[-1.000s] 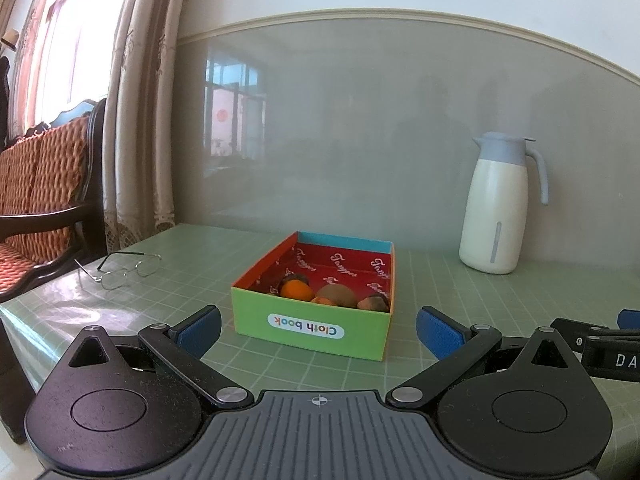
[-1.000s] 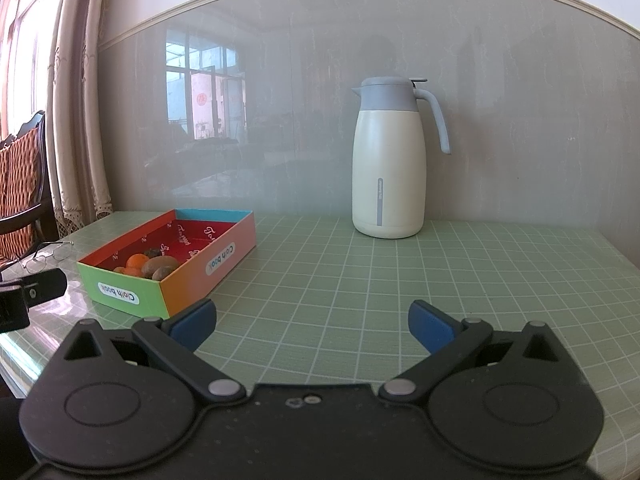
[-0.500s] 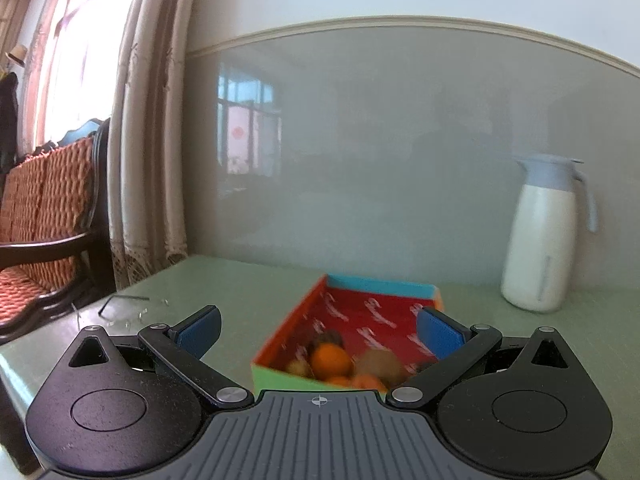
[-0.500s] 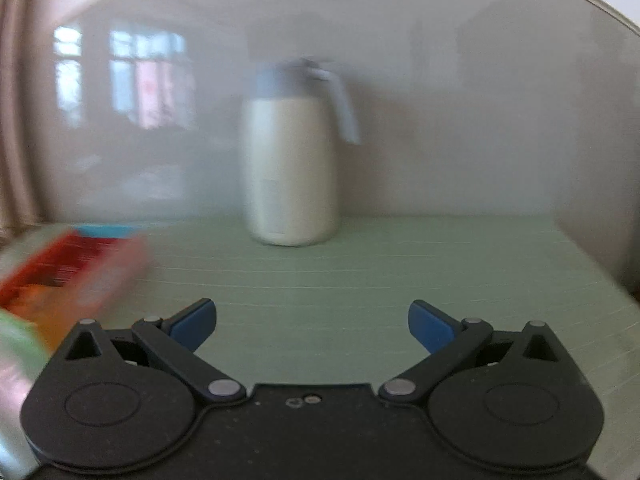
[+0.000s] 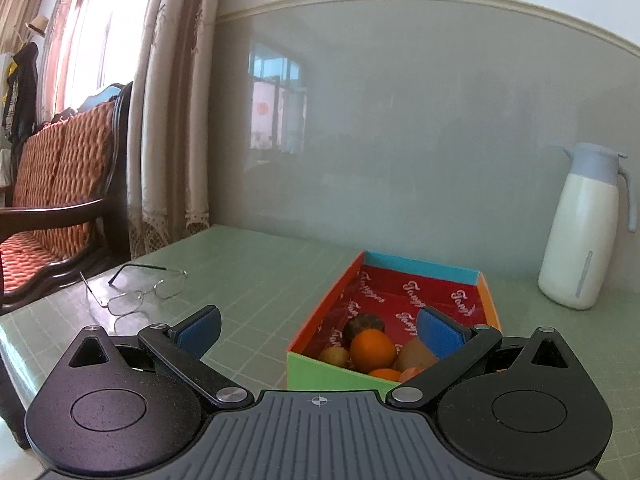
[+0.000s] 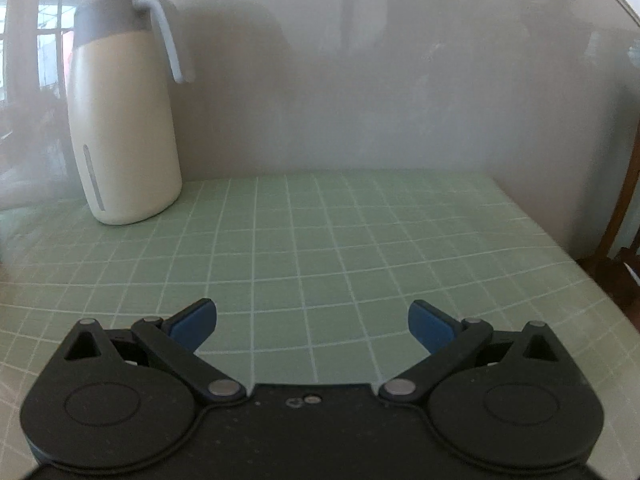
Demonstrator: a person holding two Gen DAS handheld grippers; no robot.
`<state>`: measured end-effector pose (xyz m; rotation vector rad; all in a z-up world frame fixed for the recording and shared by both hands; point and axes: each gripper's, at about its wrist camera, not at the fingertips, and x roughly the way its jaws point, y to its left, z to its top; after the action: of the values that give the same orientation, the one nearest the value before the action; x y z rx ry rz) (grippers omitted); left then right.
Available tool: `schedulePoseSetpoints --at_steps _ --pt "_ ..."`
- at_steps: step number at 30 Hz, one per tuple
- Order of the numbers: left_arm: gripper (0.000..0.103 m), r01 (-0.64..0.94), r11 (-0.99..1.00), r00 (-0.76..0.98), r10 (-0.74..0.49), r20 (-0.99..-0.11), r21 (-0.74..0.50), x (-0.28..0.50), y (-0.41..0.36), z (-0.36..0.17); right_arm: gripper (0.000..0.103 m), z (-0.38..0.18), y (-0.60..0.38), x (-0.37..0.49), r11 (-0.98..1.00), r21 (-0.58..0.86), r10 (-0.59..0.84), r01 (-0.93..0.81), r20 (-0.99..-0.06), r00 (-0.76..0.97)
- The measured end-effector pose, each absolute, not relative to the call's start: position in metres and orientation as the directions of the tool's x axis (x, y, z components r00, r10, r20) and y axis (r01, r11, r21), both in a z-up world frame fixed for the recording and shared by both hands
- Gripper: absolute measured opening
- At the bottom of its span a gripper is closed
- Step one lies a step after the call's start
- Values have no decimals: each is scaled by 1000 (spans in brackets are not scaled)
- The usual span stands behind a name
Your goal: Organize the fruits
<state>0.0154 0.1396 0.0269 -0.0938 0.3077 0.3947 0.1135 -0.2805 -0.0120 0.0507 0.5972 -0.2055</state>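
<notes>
In the left wrist view a colourful open box with a green front and red lining stands on the green table. It holds an orange, a dark brown fruit, kiwis and smaller orange pieces. My left gripper is open and empty, close above the box's near left corner, its right finger over the fruit. My right gripper is open and empty over bare table; the box is out of its view.
A white thermos jug with a grey lid stands at the back by the wall. Wire glasses lie at the table's left edge. A wooden chair with an orange cushion stands left of the table.
My left gripper has moved forward and closer to the box, now at its near corner. My right gripper has swung right, so the box left its view and the jug shifted to the left.
</notes>
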Motion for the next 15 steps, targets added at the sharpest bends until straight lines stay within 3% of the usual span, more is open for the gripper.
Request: schedulePoseSetpoints --at_steps 15 --pt "103 -395 918 875 363 -321 -38 13 139 27 103 -37 -297 150 988 -8 -125 157 -650 750"
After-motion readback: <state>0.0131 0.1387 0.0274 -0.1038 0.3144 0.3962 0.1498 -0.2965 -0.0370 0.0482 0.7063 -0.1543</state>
